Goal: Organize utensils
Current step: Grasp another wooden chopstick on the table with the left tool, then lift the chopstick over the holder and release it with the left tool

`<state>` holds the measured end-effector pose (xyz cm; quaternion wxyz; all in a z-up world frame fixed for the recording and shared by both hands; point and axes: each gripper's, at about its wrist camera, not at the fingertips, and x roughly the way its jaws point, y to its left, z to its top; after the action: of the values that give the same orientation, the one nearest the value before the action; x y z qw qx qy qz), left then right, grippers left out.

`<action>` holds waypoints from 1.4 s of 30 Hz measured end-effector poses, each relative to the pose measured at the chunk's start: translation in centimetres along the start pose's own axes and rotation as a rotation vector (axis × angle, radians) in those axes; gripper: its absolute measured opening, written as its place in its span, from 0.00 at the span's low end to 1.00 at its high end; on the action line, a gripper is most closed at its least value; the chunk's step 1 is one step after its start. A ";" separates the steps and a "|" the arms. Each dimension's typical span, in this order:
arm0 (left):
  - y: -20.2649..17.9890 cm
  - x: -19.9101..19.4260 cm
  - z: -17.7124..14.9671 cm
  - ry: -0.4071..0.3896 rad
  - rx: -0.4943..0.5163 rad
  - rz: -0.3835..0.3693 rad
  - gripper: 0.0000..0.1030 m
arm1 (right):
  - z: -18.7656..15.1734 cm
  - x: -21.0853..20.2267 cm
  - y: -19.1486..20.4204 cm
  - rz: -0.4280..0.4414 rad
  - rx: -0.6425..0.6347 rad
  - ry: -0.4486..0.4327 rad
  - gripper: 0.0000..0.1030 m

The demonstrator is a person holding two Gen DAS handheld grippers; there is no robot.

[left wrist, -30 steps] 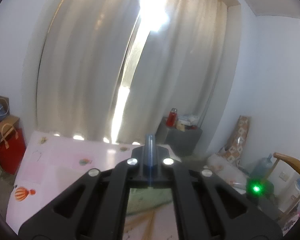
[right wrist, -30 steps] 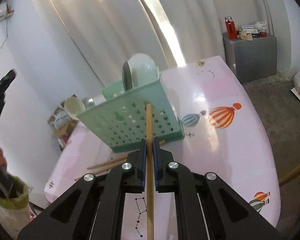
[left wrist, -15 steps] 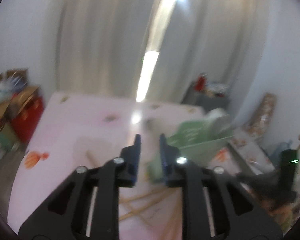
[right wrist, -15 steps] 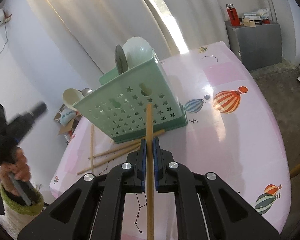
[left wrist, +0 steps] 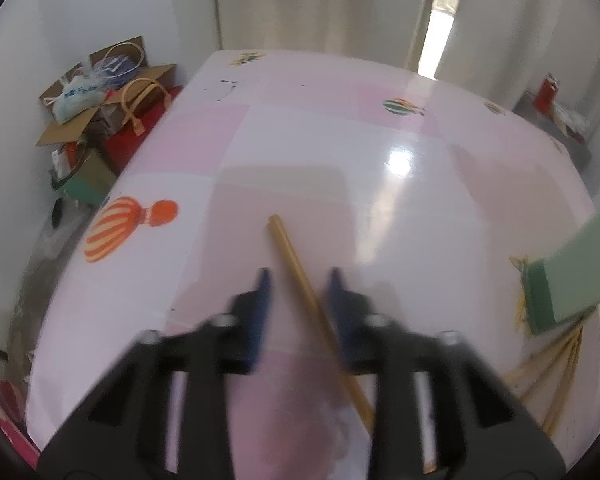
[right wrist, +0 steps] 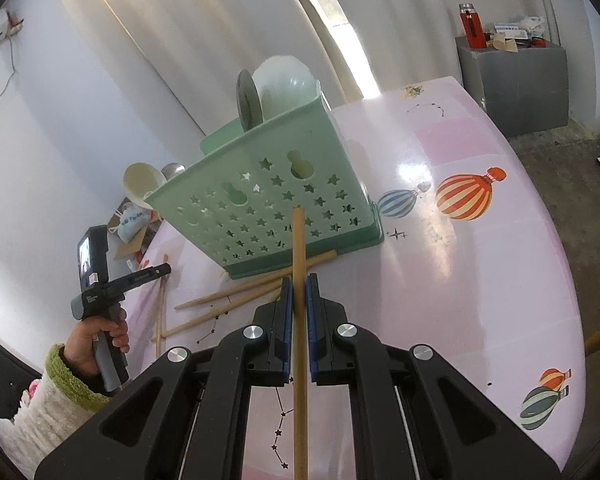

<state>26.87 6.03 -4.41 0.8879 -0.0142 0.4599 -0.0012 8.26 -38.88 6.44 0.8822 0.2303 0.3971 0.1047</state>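
A chopstick (right wrist: 299, 280) is clamped between the pads of the right claw (right wrist: 299, 292), pointing forward toward the green basket (right wrist: 268, 200) that stands on the pink surface (right wrist: 480, 280). More chopsticks (right wrist: 236, 300) lie loose on the surface at the foot of the basket, one end under its base. A second chopstick (left wrist: 300, 276) lies flat on the surface (left wrist: 300, 140) between the fingers of the left claw (left wrist: 298, 280), which is spread wide around it (whether a finger touches it I cannot tell, the view is blurred). The basket holds a bowl (right wrist: 286, 84) and spoons (right wrist: 144, 182).
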 end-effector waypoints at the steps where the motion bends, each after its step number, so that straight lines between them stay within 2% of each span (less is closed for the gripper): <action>1: 0.4 0.1 0.1 -0.001 -0.023 -0.001 0.09 | 0.0 0.1 0.0 0.001 0.000 0.003 0.07; 3: 0.9 0.0 0.3 -0.002 -0.061 -0.012 0.05 | -0.1 0.2 0.1 0.004 -0.002 0.006 0.07; 6: 1.1 -0.6 0.1 -0.018 -0.087 -0.033 0.04 | 0.0 0.3 0.2 0.004 -0.003 0.008 0.07; 11: 0.7 -4.9 -0.1 -0.119 -0.118 -0.154 0.04 | 0.0 0.1 0.3 0.004 0.002 0.000 0.07; 15: -0.8 -11.8 0.1 -0.297 -0.090 -0.268 0.04 | 0.0 -0.1 0.3 0.010 0.001 -0.004 0.07; 21: -3.6 -21.6 1.7 -0.571 -0.035 -0.383 0.04 | -0.1 -0.5 0.6 0.019 0.003 -0.016 0.07; 25: -6.7 -26.1 3.8 -0.737 -0.016 -0.465 0.04 | -0.1 -0.6 0.5 0.027 0.009 -0.020 0.07; 27: -8.6 -27.0 4.9 -0.790 -0.013 -0.496 0.04 | -0.1 -0.7 0.6 0.030 0.011 -0.024 0.07; 31: -12.8 -26.5 6.4 -0.851 -0.017 -0.556 0.04 | 0.1 -0.7 0.3 0.036 0.022 -0.032 0.07; 35: -17.1 -24.0 7.4 -0.893 -0.001 -0.551 0.04 | 0.3 -0.9 -0.1 0.039 0.034 -0.035 0.07; 39: -20.0 -19.7 8.4 -0.873 0.011 -0.510 0.04 | 0.4 -1.0 -0.6 0.041 0.044 -0.038 0.07; 42: -21.9 -16.6 8.2 -0.841 0.039 -0.451 0.04 | 0.5 -0.8 -1.2 0.043 0.058 -0.036 0.07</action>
<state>24.21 -15.47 14.43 0.9746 -0.0963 0.0462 -0.1967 8.10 -40.33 6.66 0.8798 0.2659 0.3788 0.1081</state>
